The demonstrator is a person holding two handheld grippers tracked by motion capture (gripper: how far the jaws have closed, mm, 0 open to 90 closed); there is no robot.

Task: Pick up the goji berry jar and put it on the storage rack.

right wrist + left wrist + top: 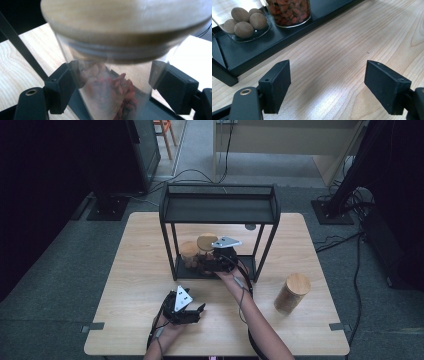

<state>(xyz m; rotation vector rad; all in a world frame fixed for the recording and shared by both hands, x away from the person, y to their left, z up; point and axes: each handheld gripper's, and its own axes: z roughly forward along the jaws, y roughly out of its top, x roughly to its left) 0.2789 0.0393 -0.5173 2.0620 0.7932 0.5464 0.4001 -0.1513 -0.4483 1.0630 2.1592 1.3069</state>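
Right tool (113, 82) spread loosely around clear glass jar of red berries with round wooden lid (112, 75) on black metal rack (172, 240)'s bottom shelf; left tool (327, 87) apart over pale wooden desk (342, 62); no legible writing.

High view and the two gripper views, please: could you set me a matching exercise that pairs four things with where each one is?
Things:
1. jar of red berries
2. jar of brown nuts
3. tan jar
4. left gripper

Places:
A. alone on the table, right of the rack
B. open above bare tabletop
C. between the jaws of the right gripper
D. on the rack's bottom shelf, left of the berries in the left gripper view

Pairs: 1-C, 2-D, 3-A, 4-B.
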